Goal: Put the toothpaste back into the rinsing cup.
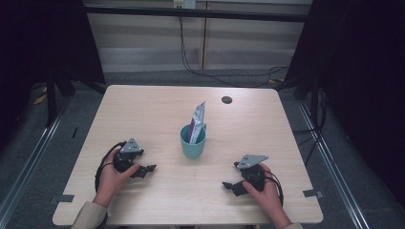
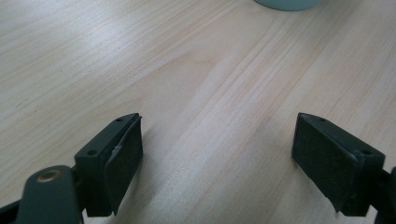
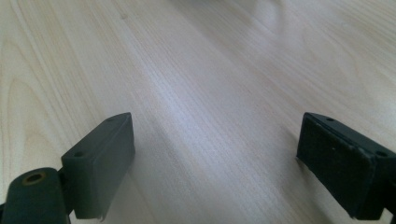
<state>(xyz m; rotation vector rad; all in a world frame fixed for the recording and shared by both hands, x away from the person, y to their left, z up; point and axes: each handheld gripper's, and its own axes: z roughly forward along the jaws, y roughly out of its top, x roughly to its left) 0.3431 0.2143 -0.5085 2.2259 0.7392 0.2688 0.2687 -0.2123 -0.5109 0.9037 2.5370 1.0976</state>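
A teal cup (image 1: 193, 141) stands upright near the middle of the wooden table (image 1: 143, 109), with a purple and white packet (image 1: 197, 121) sticking out of it. My left gripper (image 1: 143, 170) rests on the table to the cup's left, held by a hand, and it is open with bare wood between its jaws (image 2: 217, 140). The cup's base (image 2: 287, 3) shows at the top edge of the left gripper view. My right gripper (image 1: 230, 186) lies to the cup's lower right, also open and holding nothing (image 3: 215, 149).
A small dark round hole (image 1: 227, 99) sits in the table near its far edge. Bits of grey tape (image 1: 66, 198) mark the near corners. Cables (image 1: 210, 71) run over the floor behind the table, and dark curtains hang on both sides.
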